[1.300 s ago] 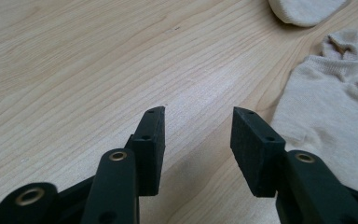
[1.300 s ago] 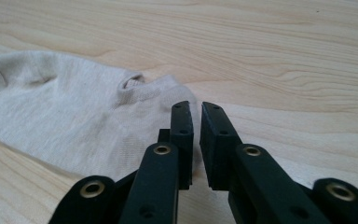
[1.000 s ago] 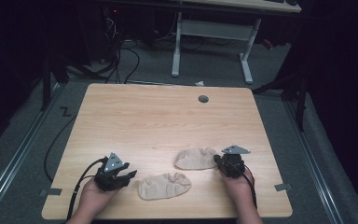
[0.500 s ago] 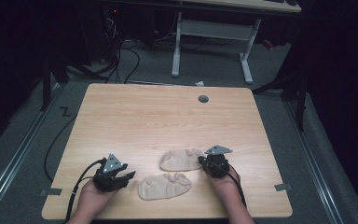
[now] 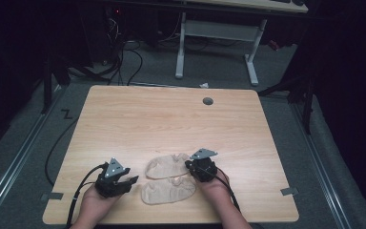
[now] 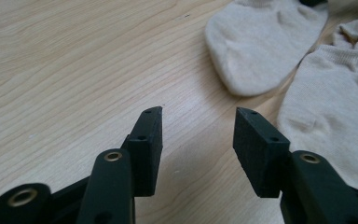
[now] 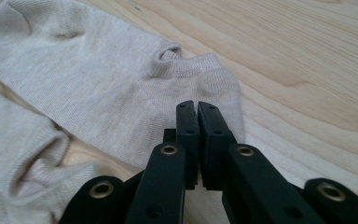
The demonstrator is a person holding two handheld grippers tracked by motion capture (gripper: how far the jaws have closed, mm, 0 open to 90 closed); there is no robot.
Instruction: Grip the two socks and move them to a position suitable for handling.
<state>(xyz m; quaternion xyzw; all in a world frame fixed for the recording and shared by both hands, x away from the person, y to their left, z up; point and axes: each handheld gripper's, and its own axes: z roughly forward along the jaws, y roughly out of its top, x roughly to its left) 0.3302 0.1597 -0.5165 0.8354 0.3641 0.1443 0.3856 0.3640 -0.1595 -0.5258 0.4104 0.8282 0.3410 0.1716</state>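
Right gripper view: the right gripper (image 7: pixel 198 105) has its 2 jaws pressed together, tips at the heel end of the upper sock (image 7: pixel 98 88). It seems to pinch that heel edge, though the fabric between the pads cannot be made out. From the tips, this beige sock stretches away up and to the left, cuff opening just ahead of the jaws, toe at the far upper left. The lower sock (image 7: pixel 18 163) lies bunched at the bottom left, just beside it.

In the high view the right gripper (image 5: pixel 190 165) sits at the right end of the upper sock (image 5: pixel 167 165), whose long axis runs across the table (image 5: pixel 171 119), toe to the left, heel to the right. The lower sock (image 5: pixel 167 190) lies parallel just below it, nearer the person, edges touching or almost so. Both are near the front edge, between the 2 hands.

The left gripper (image 5: pixel 132 181) rests at the left of the lower sock, close to its toe. In the left gripper view its jaws (image 6: pixel 198 116) stand spread over bare wood, nothing between them, and they have just been opening a little. The lower sock (image 6: pixel 331 116) lies just right of the right jaw, the upper sock (image 6: pixel 261 42) farther ahead.

Against the frame 1 second earlier, the right gripper has slid left and the upper sock has come with it, from well right of the lower sock to directly above it. The left hand and lower sock have stayed put.
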